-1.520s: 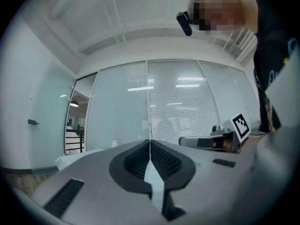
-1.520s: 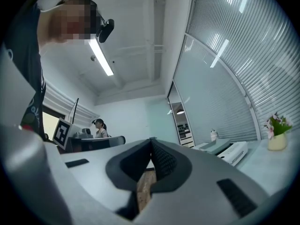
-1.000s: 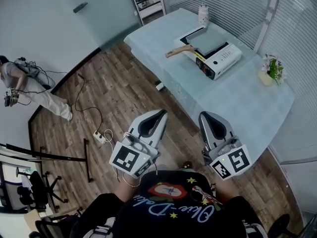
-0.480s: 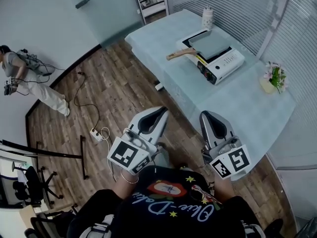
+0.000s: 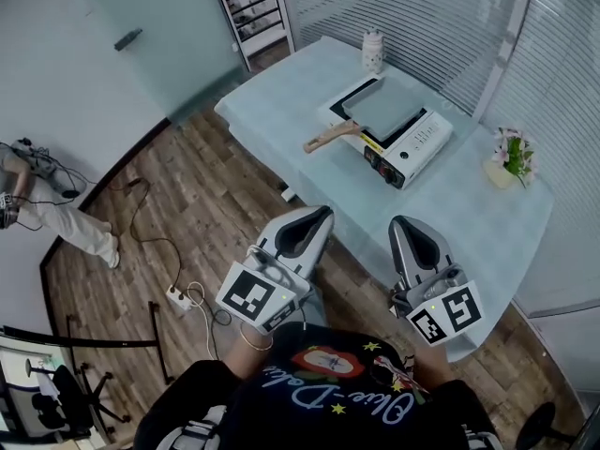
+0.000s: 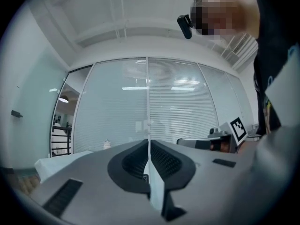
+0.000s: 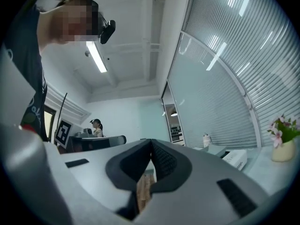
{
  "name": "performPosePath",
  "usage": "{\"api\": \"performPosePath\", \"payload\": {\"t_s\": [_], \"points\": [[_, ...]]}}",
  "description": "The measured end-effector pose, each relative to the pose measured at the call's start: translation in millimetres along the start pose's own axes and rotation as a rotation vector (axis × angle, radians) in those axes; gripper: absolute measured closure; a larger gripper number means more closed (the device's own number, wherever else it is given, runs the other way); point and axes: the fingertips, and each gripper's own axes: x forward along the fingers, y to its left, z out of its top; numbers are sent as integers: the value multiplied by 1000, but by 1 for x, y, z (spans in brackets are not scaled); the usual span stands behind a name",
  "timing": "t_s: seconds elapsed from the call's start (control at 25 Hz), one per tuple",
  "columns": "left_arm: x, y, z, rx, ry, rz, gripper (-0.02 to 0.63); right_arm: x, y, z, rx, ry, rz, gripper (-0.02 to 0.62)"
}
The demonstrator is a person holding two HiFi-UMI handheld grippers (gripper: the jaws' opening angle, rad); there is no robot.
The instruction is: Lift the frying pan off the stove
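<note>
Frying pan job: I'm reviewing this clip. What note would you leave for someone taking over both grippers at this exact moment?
Left gripper: shut, empty, held close to the person's body.
Right gripper: shut, empty, level with the left one.
Frying pan: sits on the stove towards the far end of the table. Its wooden handle sticks out past the stove towards the person's left.
Done: nothing yet. The pan is untouched and both grippers are well short of it.
Left: approach the table, open a gripper, probably take the handle, and lift the pan off the stove.
</note>
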Motion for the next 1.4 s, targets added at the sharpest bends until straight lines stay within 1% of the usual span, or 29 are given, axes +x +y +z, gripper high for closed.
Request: {"api": "performPosePath", "payload": {"t_s": [0.2, 0.48, 0.88, 1.0, 1.24, 1.4], "points": [[35, 34, -1, -7, -6, -115, 600, 36, -18, 3, -13, -6, -72, 594], [70, 80, 1, -18, -15, -199, 600, 83, -41, -4, -23, 12, -149, 594], [100, 138, -2, -44, 3, -326, 600, 149, -61, -13, -26, 36, -214, 595], [107, 154, -2, -53, 7, -354, 600, 167, -68, -16, -26, 41, -232, 594], [117, 194, -5, -61, 10, -377, 599, 201, -77, -20, -33, 37, -262, 594], [124, 212, -8, -68, 14, -409, 598, 216, -82, -25, -35, 37, -295, 594]]}}
